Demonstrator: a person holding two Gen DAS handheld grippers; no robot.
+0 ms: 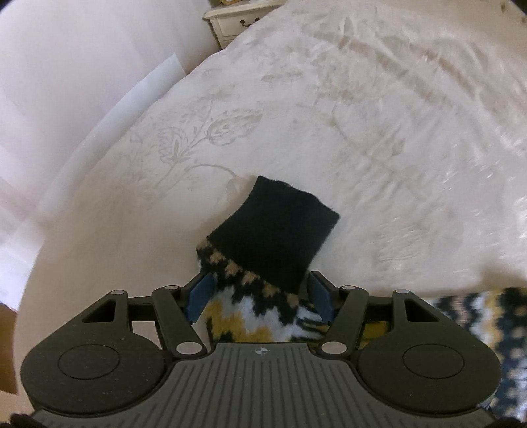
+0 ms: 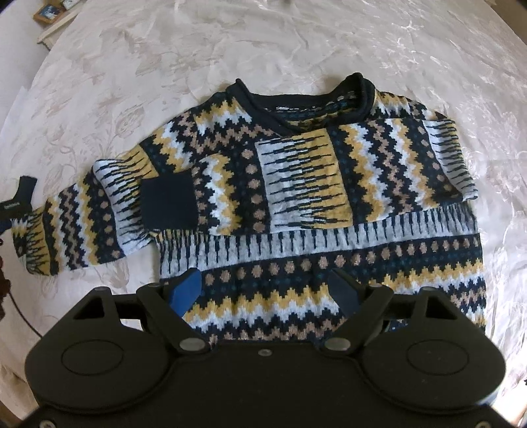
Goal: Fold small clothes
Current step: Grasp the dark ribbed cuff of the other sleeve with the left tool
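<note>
A small knitted sweater [image 2: 322, 204] in navy, yellow, white and tan zigzags lies flat on the bed. One sleeve is folded across the chest, its navy cuff [image 2: 168, 200] on the body. The other sleeve [image 2: 66, 230] stretches out to the left. In the left wrist view my left gripper [image 1: 260, 298] is open, its blue pads [image 1: 199, 296] either side of that sleeve's end, with its navy cuff [image 1: 276, 227] pointing away. My right gripper [image 2: 263, 289] is open above the sweater's lower hem [image 2: 263, 316], holding nothing.
The white floral bedspread [image 1: 362, 115] covers the bed all around the sweater. A cream bedside table [image 1: 237, 19] stands past the bed's far edge by the wall. A dark cable [image 2: 19, 312] runs at the left edge of the right wrist view.
</note>
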